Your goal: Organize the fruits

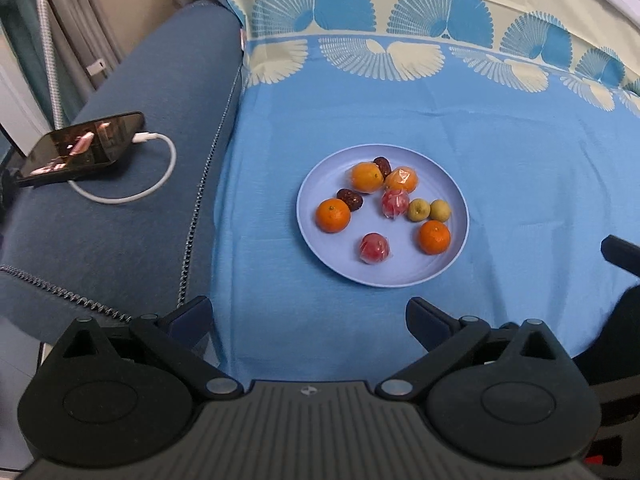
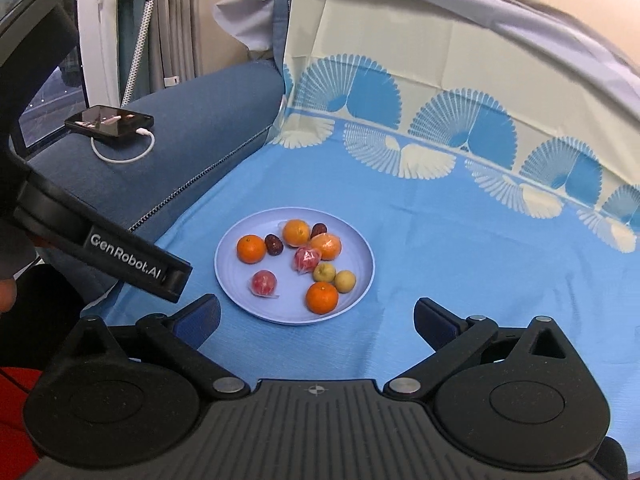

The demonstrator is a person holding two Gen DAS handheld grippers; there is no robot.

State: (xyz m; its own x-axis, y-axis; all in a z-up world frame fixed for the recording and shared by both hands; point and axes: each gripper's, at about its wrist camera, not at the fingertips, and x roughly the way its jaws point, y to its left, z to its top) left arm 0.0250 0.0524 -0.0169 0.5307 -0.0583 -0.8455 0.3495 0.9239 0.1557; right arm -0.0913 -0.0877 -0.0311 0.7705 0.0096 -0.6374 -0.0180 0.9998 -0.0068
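From my remote station, both fisheye views are bright and evenly lit; edges bow strongly, the phone (image 1: pixel 84 148) screen carries glare, soft shadows sit under the plate (image 1: pixel 382 276), corners darken.

Both wrist views look down, sharing the plate (image 1: pixel 312 184).

plate (image 1: pixel 460 208): smooth matt lilac plastic | wrapped fruit (image 1: pixel 374 249): crinkled glossy clear film | bare orange (image 1: pixel 333 215): finely dimpled peel | cloth (image 1: pixel 500 168): woven blue fabric, matt, lightly creased | sofa arm (image 1: pixel 120 220): coarse denim-like cloth | phone (image 1: pixel 86 148): glossy glass face | left tool (image 1: pixel 308 320): matt black plastic, grainy, metal pivot pins
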